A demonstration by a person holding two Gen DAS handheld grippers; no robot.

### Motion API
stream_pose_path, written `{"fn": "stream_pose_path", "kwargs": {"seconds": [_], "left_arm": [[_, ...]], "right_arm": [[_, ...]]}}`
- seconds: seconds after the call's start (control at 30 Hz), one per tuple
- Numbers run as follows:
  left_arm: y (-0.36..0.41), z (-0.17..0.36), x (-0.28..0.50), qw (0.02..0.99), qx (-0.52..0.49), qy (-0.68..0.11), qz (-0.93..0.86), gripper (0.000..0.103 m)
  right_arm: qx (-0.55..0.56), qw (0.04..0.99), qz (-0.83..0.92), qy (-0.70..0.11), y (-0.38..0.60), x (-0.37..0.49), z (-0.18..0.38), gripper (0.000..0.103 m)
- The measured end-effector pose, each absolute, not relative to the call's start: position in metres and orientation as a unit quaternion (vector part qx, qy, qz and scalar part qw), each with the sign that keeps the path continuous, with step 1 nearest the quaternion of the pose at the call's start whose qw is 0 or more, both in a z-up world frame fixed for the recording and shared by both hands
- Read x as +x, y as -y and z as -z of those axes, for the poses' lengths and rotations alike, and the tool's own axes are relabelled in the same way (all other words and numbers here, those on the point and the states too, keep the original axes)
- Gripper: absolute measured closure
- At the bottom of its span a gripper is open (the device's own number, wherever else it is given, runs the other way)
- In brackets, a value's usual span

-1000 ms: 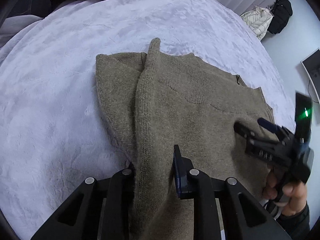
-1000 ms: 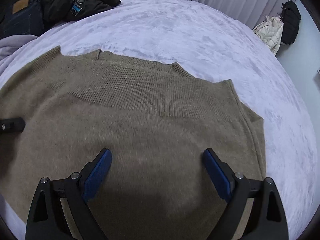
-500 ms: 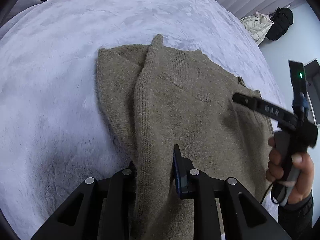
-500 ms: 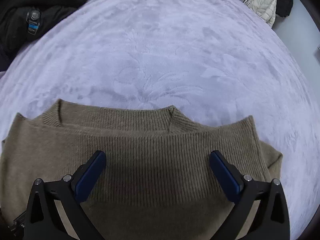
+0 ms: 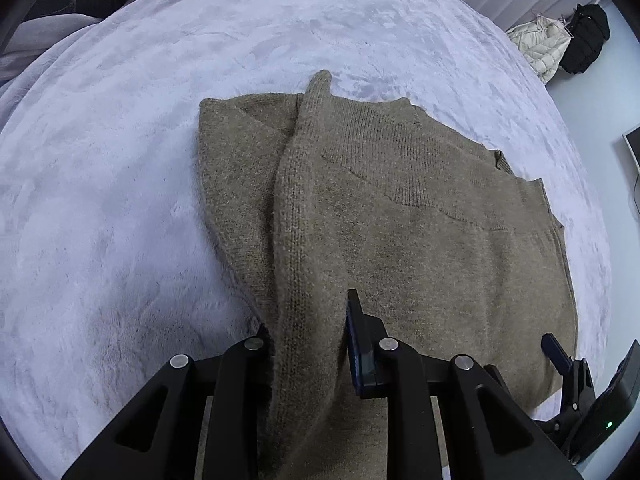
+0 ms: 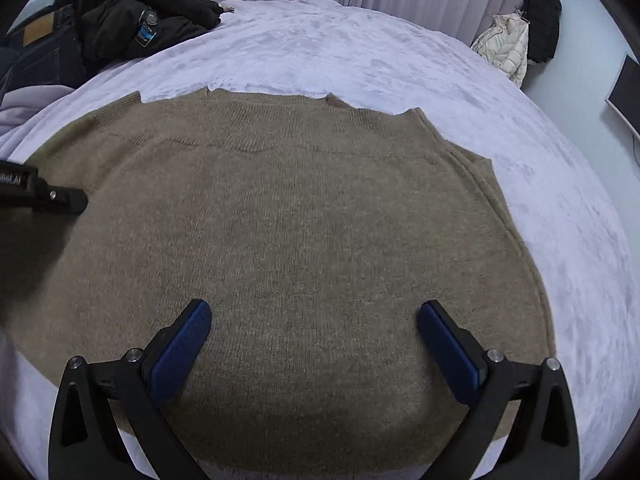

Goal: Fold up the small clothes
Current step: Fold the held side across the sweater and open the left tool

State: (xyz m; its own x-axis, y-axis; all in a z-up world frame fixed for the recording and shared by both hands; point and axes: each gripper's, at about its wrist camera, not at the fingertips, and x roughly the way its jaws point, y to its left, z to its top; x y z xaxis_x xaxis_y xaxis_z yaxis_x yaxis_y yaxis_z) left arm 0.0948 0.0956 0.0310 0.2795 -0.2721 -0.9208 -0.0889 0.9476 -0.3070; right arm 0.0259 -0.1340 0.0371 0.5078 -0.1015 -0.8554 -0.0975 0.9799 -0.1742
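Both grippers point down over a bed covered by a pale lilac blanket (image 6: 400,60). Across the blanket's middle lies the olive knitted sweater (image 6: 304,208), its ribbed edge toward the far side. Right gripper (image 6: 314,326) hovers above the sweater's near half, its 2 blue pads spread as wide as they go, nothing between them. Half a second ago it looked over the ribbed far edge; now it sits back toward the near edge. Left gripper (image 5: 308,336) is nearly closed, pinching a raised fold of the sweater, unchanged from before. Dark clothes (image 6: 132,24) are heaped at the bed's far left corner; their labels are unreadable.
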Motion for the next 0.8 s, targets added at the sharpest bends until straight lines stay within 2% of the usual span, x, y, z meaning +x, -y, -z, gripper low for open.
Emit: {"fn": "stream_pose_path", "kwargs": {"seconds": [0.07, 0.13, 0.27, 0.53, 0.6, 0.8], "left_arm": [[-0.092, -0.044, 0.093, 0.789, -0.148, -0.594, 0.057, 0.081], [-0.085, -0.058, 0.094, 0.791, -0.145, -0.592, 0.053, 0.081], [-0.057, -0.084, 0.103, 0.785, -0.146, -0.601, 0.040, 0.082], [0.060, -0.135, 0.106, 0.796, -0.099, -0.595, 0.055, 0.082], [0.097, -0.137, 0.105, 0.796, -0.083, -0.596, 0.068, 0.088], [0.201, -0.085, 0.112, 0.771, -0.019, -0.633, 0.067, 0.088]], "right_arm": [[-0.084, 0.851, -0.015, -0.518, 0.143, 0.036, -0.046, 0.000], [-0.058, 0.864, -0.007, -0.500, 0.159, 0.032, -0.063, 0.000], [-0.074, 0.865, 0.015, -0.496, 0.189, 0.036, -0.071, 0.000], [-0.058, 0.881, 0.018, -0.470, 0.253, 0.021, -0.093, 0.000], [-0.057, 0.884, 0.030, -0.463, 0.273, 0.013, -0.096, 0.000], [-0.028, 0.884, 0.066, -0.462, 0.335, -0.012, -0.090, 0.000]]}}
